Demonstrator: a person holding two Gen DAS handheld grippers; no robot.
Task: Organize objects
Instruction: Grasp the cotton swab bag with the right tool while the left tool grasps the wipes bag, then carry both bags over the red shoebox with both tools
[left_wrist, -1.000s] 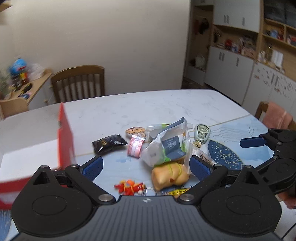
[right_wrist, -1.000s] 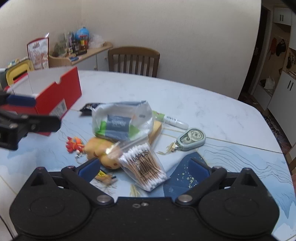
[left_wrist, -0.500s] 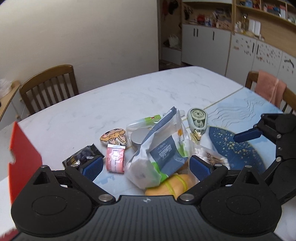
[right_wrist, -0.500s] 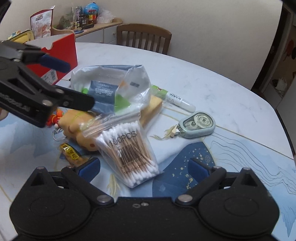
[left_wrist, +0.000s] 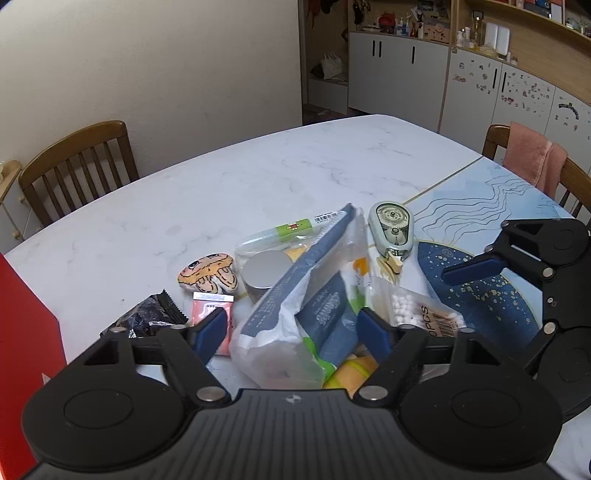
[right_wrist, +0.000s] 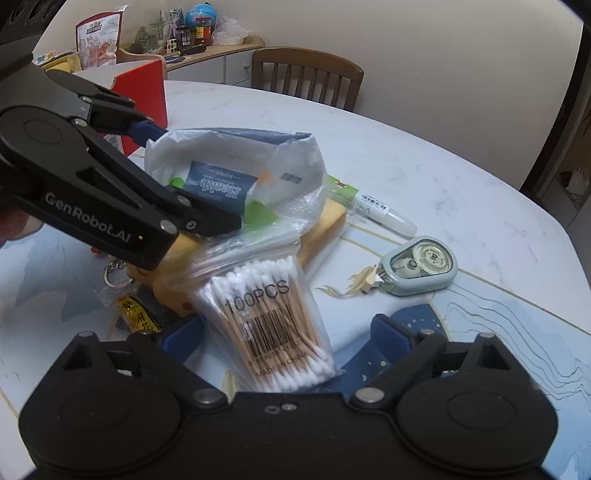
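Observation:
A pile of small things lies on the white table (left_wrist: 229, 184). My left gripper (left_wrist: 293, 332) is open, its blue fingers on either side of a crumpled tissue pack (left_wrist: 295, 321). In the right wrist view the tissue pack (right_wrist: 221, 184) sits behind the left gripper (right_wrist: 177, 177). My right gripper (right_wrist: 288, 332) is open around a clear bag of cotton swabs (right_wrist: 273, 314), which also shows in the left wrist view (left_wrist: 417, 314). A yellow soft item (right_wrist: 321, 229) lies under the packs.
A correction tape dispenser (left_wrist: 391, 229), a glue stick (right_wrist: 376, 214), a round silver tin (left_wrist: 266, 273), a cartoon charm (left_wrist: 207, 273), a pink packet (left_wrist: 210, 310) and a black sachet (left_wrist: 147, 321) lie around. A red box (right_wrist: 142, 92) stands at the left. Chairs stand at the edges.
Both grippers have moved closer into the pile. The left one now straddles the tissue pack, the right one straddles the cotton swab bag. Both have stayed open.

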